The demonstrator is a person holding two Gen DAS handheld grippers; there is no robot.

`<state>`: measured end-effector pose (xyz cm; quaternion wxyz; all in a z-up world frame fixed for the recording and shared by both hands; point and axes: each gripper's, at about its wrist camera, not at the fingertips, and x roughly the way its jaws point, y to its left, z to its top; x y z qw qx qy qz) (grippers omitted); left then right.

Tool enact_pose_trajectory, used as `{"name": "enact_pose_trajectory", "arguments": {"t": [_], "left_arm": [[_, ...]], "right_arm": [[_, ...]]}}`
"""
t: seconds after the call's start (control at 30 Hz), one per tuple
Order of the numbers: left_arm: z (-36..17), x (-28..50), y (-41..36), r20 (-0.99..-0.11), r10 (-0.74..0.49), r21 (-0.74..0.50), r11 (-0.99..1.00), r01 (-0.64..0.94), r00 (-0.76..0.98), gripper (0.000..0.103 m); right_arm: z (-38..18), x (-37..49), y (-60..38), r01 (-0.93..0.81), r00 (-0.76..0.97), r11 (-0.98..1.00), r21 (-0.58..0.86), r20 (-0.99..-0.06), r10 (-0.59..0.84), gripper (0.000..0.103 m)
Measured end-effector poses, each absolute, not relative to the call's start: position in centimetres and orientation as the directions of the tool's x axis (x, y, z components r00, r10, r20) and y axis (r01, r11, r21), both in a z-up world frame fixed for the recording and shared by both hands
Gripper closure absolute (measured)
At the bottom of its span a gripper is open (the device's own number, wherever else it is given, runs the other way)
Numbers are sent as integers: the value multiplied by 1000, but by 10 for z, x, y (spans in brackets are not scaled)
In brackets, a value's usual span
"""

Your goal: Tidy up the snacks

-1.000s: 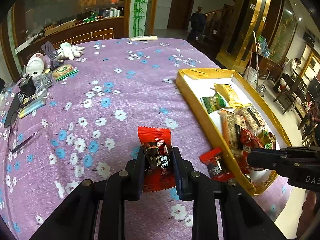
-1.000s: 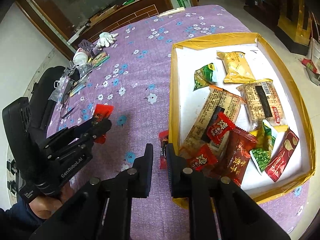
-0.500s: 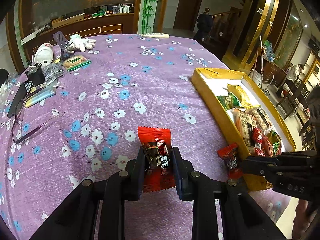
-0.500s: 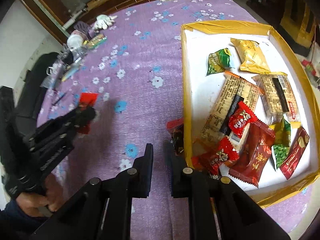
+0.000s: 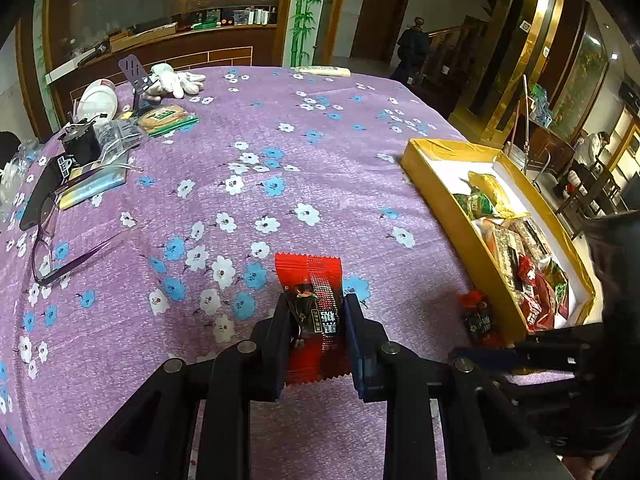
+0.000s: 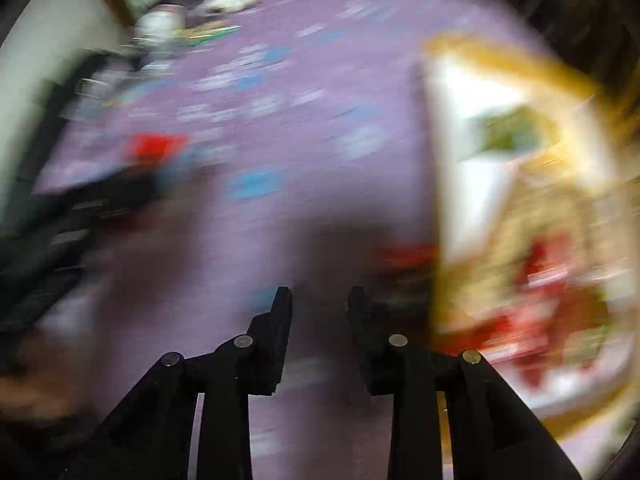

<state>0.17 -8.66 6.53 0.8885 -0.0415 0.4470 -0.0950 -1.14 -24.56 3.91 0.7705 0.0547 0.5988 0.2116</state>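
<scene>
My left gripper (image 5: 316, 316) is shut on a red snack packet (image 5: 314, 312) and holds it above the purple flowered tablecloth (image 5: 240, 184). A yellow box (image 5: 436, 184) with several snack packs lies to the right; it also shows, blurred, in the right wrist view (image 6: 440, 200). A small red snack packet (image 5: 478, 316) lies on the cloth against the box's near wall; it appears as a red blur in the right wrist view (image 6: 404, 256). My right gripper (image 6: 319, 300) is open and empty, low over the cloth just left of that packet. The right wrist view is heavily motion-blurred.
At the far left of the table lie glasses (image 5: 52, 248), a phone (image 5: 36, 200), a cup (image 5: 98, 102), white gloves (image 5: 176, 82) and a biscuit pack (image 5: 166, 118). The table edge runs behind the box. People and furniture stand beyond.
My right gripper has opened wider and dropped toward the cloth beside the small red packet, moving fast. My left gripper keeps its packet and has shifted left, away from the box.
</scene>
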Motion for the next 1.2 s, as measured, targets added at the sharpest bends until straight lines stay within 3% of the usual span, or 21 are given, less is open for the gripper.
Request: {"name": "enact_pose_trajectory", "arguments": {"t": [0.1, 0.23, 0.4, 0.6, 0.73, 0.8, 0.83, 0.9, 1.03, 1.2], "left_arm": [[66, 3, -82, -783, -204, -163, 979, 123, 588, 78], [65, 3, -81, -783, -207, -169, 978, 119, 587, 78], [66, 2, -82, -779, -214, -174, 977, 125, 590, 78], [65, -1, -81, -777, -220, -180, 976, 127, 590, 78], [66, -5, -80, -775, -220, -178, 975, 129, 593, 78], [66, -6, -79, -776, -220, -177, 975, 131, 591, 78], [66, -6, -79, -776, -221, -175, 975, 134, 591, 78], [65, -6, -79, -778, -223, -176, 975, 136, 588, 78], [64, -4, -81, -781, -228, -180, 974, 139, 581, 78], [65, -3, -85, -779, -239, -180, 971, 158, 580, 78]], "right_arm": [[60, -10, -252, -272, 313, 939, 210, -903, 293, 79], [69, 0, -276, -179, 341, 960, 217, -901, 267, 79], [66, 14, -280, -158, 294, 961, 228, -918, 266, 79], [43, 33, -248, -251, 271, 968, 3, -960, 73, 79], [30, 25, -237, -293, 218, 955, -42, -976, 24, 80], [31, 13, -239, -283, 148, 957, 57, -984, 103, 80], [30, 4, -244, -258, 48, 939, 226, -968, 246, 80], [36, -4, -252, -205, -16, 891, 405, -912, 410, 80], [67, -1, -278, -216, 167, 926, 310, -922, 348, 79], [48, -5, -287, -218, 92, 929, 298, -942, 324, 79]]}}
